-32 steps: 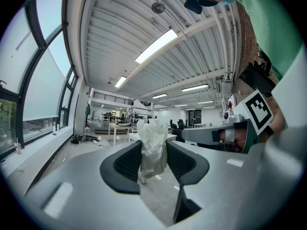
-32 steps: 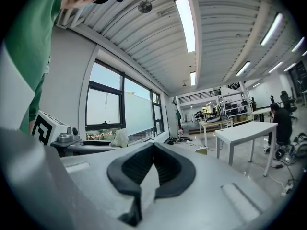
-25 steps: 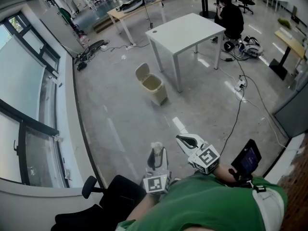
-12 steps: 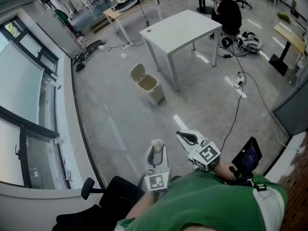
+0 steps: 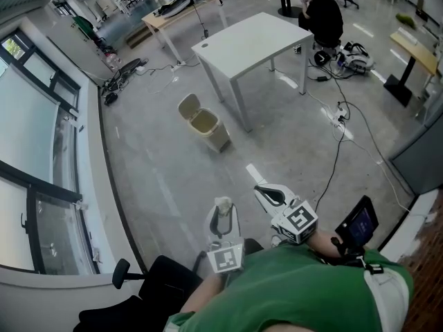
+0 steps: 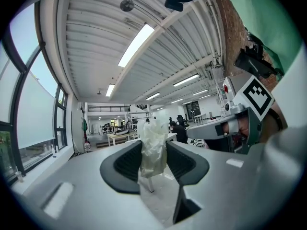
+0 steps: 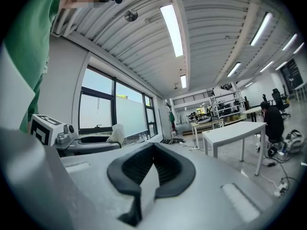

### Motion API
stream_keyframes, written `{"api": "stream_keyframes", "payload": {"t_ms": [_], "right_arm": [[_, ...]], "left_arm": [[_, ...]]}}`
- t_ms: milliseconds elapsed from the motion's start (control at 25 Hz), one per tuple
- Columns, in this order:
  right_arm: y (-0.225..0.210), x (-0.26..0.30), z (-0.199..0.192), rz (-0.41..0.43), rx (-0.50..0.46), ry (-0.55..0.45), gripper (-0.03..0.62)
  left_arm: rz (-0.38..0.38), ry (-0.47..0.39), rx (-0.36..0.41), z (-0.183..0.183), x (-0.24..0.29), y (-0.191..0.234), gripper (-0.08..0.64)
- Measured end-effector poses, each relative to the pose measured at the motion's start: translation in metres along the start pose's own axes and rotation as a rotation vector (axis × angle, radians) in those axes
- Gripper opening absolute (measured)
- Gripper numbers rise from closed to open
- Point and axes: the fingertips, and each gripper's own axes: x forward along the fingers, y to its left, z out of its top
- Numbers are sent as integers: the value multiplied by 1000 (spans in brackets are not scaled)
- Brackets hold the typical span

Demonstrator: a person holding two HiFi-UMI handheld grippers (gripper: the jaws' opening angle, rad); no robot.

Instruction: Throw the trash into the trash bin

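In the head view the left gripper (image 5: 223, 216) points forward over the grey concrete floor (image 5: 173, 178) with a crumpled white wad of trash (image 5: 223, 204) standing up out of its fingers. The right gripper (image 5: 267, 194) is just beside it, carrying nothing. The beige plastic trash bin (image 5: 216, 138) stands well apart from both, ahead and a little to the left. Its lid is tipped back, its mouth faces up, and it sits near a leg of the square white table (image 5: 249, 37). The bin lies more nearly in line with the left gripper, so the coming move is probably a carry forward until the wad hangs over that open mouth. In the left gripper view the two dark padded fingers (image 6: 125, 164) press on the wad of trash (image 6: 153, 147) from either side. Its long axis is upright and its top stands clear above them; the bin cannot be made out here. In the right gripper view the fingers (image 7: 132, 169) meet at their tips with nothing between them. The wad shows off to the left, and the table ahead, but no bin. Only the head view gives the bin's bearing, and only the gripper views show the grip.
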Motion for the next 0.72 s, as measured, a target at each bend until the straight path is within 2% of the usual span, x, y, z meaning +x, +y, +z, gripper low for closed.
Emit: {"api": "stream_keyframes", "payload": {"t_ms": [360,720], "right_arm": [[-19,12,-3,-6,24,3,3],[-51,51,2,-33,16,16,3]], "left_arm": [[-17,5,87,0,28,0,161],[-64,2,47,-6,78,19,161]]}}
